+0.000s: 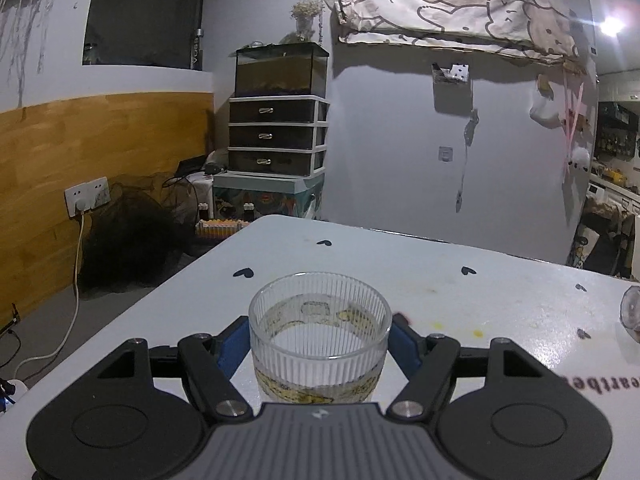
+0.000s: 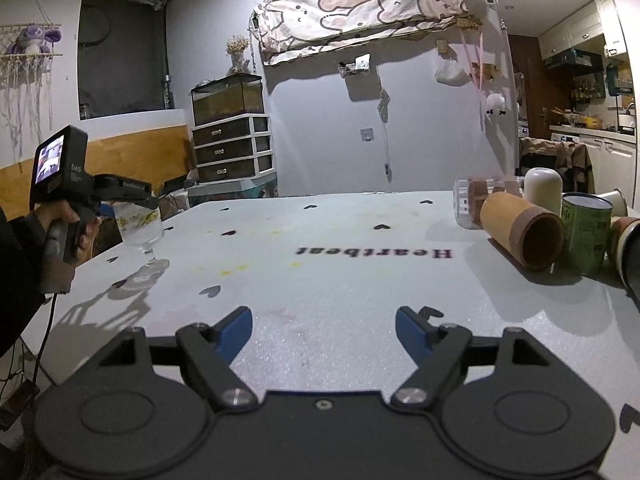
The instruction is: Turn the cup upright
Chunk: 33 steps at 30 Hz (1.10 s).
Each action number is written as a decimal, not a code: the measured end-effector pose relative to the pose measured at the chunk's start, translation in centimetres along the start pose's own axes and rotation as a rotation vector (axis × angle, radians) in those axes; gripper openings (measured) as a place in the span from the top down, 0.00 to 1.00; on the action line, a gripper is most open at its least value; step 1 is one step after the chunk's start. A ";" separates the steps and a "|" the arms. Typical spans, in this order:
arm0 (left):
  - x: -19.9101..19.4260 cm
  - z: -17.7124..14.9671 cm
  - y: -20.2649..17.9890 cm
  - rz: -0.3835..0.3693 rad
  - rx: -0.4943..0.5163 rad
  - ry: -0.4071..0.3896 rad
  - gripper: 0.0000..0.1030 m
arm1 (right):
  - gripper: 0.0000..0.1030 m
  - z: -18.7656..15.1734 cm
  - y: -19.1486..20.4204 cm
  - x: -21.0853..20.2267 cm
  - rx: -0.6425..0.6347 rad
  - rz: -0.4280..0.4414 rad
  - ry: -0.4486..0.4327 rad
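Note:
A clear ribbed stemmed glass cup [image 1: 320, 332] with a yellow printed band stands upright, mouth up, between the blue pads of my left gripper [image 1: 320, 340]. The pads sit against its sides. In the right wrist view the same cup [image 2: 140, 228] stands with its foot on the white table [image 2: 340, 248] at the far left, held by the left gripper [image 2: 120, 204]. My right gripper [image 2: 324, 332] is open and empty, low over the table's near edge.
At the right side of the table lie and stand several containers: a brown tube [image 2: 524, 236] on its side, a green can [image 2: 586, 232], a white cup [image 2: 542, 190], a clear jar [image 2: 468, 204]. A drawer unit [image 1: 276, 140] stands beyond the table's far left corner.

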<state>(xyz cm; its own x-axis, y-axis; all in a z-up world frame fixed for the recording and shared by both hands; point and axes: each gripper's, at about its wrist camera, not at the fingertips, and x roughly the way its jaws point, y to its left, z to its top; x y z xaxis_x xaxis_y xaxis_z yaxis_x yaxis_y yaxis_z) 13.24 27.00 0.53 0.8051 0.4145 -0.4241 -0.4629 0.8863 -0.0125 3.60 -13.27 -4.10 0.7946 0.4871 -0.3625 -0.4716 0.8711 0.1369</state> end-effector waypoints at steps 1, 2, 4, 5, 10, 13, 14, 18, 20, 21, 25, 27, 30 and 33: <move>0.0 -0.1 0.0 0.001 -0.002 -0.003 0.29 | 0.22 0.1 0.1 0.0 -0.003 0.000 0.000; 0.1 -0.2 0.1 0.001 -0.006 -0.006 0.28 | 0.21 0.3 0.3 0.0 -0.005 0.002 0.000; 0.2 -0.2 0.3 -0.002 -0.017 -0.003 0.25 | 0.19 0.6 0.5 0.1 -0.006 0.015 -0.002; 0.0 -0.2 0.4 0.002 -0.026 -0.002 0.22 | 0.16 0.8 0.6 0.1 -0.007 0.024 -0.002; -4.3 -1.6 0.6 0.033 -0.058 -0.033 0.11 | 0.04 2.2 1.1 -0.4 -0.022 0.029 -0.034; -8.2 -3.0 0.3 0.034 -0.032 -0.073 0.05 | 0.01 3.0 1.4 -0.6 -0.027 0.026 -0.049; -9.5 -3.4 0.3 0.036 -0.021 -0.082 0.03 | 0.00 3.2 1.4 -0.6 -0.026 0.027 -0.051; -14.1 -4.9 -0.1 0.024 0.017 -0.092 0.00 | 0.00 3.6 1.6 -0.5 -0.032 0.028 -0.057; -15.6 -5.6 -0.4 0.021 0.045 -0.089 0.00 | 0.00 3.8 1.7 -0.3 -0.035 0.024 -0.055; -16.2 -6.0 -0.6 0.017 0.060 -0.084 0.00 | 0.00 3.8 1.7 -0.3 -0.035 0.025 -0.055; -17.7 -8.0 -1.0 0.013 0.068 -0.049 0.00 | 0.00 3.8 1.8 -0.1 -0.040 0.034 -0.047; -18.0 -8.9 -1.3 0.015 0.064 -0.025 0.00 | 0.00 3.8 1.9 0.0 -0.045 0.036 -0.041; -18.3 -10.1 -1.3 0.021 0.027 0.011 0.00 | 0.00 3.6 2.1 0.2 -0.058 0.041 -0.035; -18.7 -10.7 -1.4 0.013 0.001 0.027 0.00 | 0.00 3.4 2.4 0.3 -0.079 0.041 -0.023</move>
<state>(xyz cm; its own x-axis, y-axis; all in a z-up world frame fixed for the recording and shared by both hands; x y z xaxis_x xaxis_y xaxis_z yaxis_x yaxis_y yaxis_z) -5.17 15.82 -1.25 0.7889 0.4200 -0.4485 -0.4727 0.8812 -0.0064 3.97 -10.88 -0.78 0.7823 0.5240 -0.3368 -0.5318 0.8434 0.0771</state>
